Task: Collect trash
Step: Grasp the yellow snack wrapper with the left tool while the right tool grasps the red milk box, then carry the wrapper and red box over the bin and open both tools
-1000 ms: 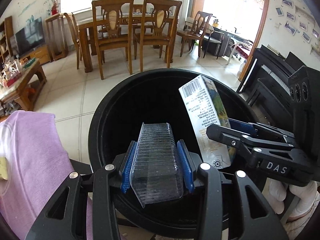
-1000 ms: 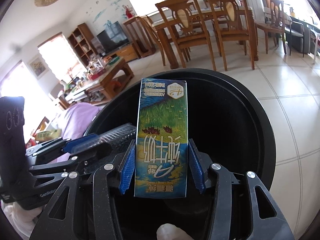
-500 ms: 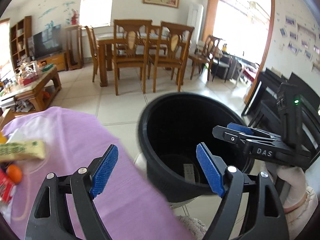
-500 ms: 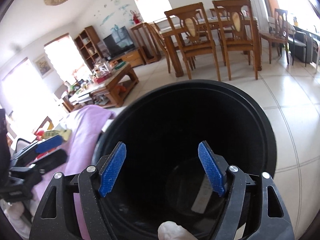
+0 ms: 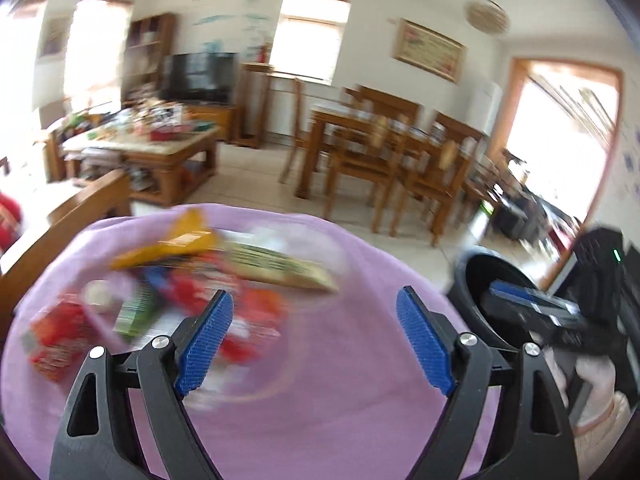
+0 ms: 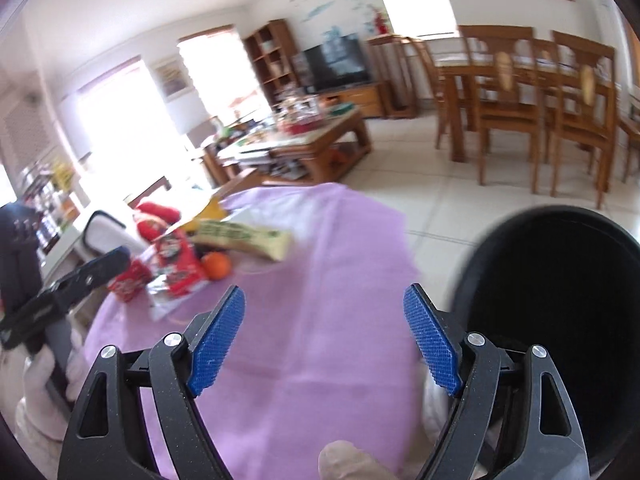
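Both tools have swung away from the black bin [image 6: 560, 320] to the purple-covered counter [image 6: 320, 340]; the carton and plastic tray they held are gone. The left tool [image 5: 316, 340] and right tool [image 6: 326, 338] have just been opening, nothing between them. The trash pile [image 5: 172, 292] lies ahead-left, nearer the left tool; blur prevents counting.

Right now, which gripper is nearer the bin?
Right. The right gripper is beside the bin, over the purple cloth's edge; the left gripper is farther over, by the trash pile.
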Demonstrator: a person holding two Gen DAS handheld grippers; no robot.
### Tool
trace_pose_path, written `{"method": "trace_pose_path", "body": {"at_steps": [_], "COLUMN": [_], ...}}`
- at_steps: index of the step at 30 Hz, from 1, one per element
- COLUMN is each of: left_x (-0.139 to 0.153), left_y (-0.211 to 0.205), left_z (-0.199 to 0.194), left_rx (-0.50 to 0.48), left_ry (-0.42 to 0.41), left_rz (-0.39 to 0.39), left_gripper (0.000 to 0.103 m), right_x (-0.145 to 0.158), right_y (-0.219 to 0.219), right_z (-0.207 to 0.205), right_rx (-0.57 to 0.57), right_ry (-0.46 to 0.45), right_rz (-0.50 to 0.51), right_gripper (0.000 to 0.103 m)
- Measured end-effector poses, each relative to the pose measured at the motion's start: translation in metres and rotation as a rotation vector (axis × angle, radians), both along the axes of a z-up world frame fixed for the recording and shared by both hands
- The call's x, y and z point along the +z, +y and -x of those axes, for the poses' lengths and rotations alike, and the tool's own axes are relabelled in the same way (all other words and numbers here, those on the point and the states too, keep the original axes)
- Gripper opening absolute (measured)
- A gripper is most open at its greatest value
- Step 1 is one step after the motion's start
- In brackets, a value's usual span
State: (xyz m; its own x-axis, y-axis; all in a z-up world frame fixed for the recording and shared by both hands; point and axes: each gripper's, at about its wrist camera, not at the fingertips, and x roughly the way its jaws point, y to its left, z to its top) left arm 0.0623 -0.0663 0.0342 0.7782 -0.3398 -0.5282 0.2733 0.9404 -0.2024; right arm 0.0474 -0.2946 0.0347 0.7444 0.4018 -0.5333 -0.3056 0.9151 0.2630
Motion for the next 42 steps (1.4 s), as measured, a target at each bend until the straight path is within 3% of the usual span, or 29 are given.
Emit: {"method": "trace_pose_path", "body": {"at_steps": [4, 9, 12, 20, 23, 27, 29, 36, 42], "left_x": [0.001, -0.018, -0.03, -0.054, -0.057, -0.062, -0.063, -0.061, -0.045], "left_y": [0.053, 0.079, 0.086, 0.082, 0.081, 0.073, 0.072, 0.081, 0.085], "left_z": [-0.042, -0.094, -0.112, -0.135, -0.144, -0.146, -0.147, -0.15, -0.136], "left_rx": [0.053, 0.015, -0.018, -0.13, -0.148, -0.162, -0.174, -0.108, -0.072], "left_ry": [0.05, 0.15, 0.184, 0.246, 0.251, 0.257, 0.268, 0.252, 0.197], "left_rz": [-0.016, -0.175, -0.277, -0.373, -0.351, -0.353, -0.301, -0.2, -0.124], "left_gripper": [0.083, 0.082, 0.078, 0.062, 0.053, 0.039, 0.029, 0.015, 0.013], "right_x": [0.004, -0.001, -0.009, -0.027, -0.032, -0.04, -0.039, -0.041, -0.028], "right_y": [0.072, 0.147, 0.172, 0.214, 0.221, 0.228, 0.23, 0.22, 0.198], "right_z": [-0.021, -0.049, -0.07, -0.108, -0.116, -0.12, -0.119, -0.114, -0.1], "right_rx": [0.113, 0.209, 0.241, 0.289, 0.293, 0.33, 0.342, 0.336, 0.323], "right_ry": [0.003, 0.009, 0.036, 0.069, 0.08, 0.108, 0.104, 0.134, 0.116], "right_rz": [0.051, 0.152, 0.197, 0.234, 0.244, 0.226, 0.219, 0.153, 0.089], "right_gripper": [0.081, 0.081, 0.081, 0.081, 0.08, 0.061, 0.052, 0.051, 0.051]}}
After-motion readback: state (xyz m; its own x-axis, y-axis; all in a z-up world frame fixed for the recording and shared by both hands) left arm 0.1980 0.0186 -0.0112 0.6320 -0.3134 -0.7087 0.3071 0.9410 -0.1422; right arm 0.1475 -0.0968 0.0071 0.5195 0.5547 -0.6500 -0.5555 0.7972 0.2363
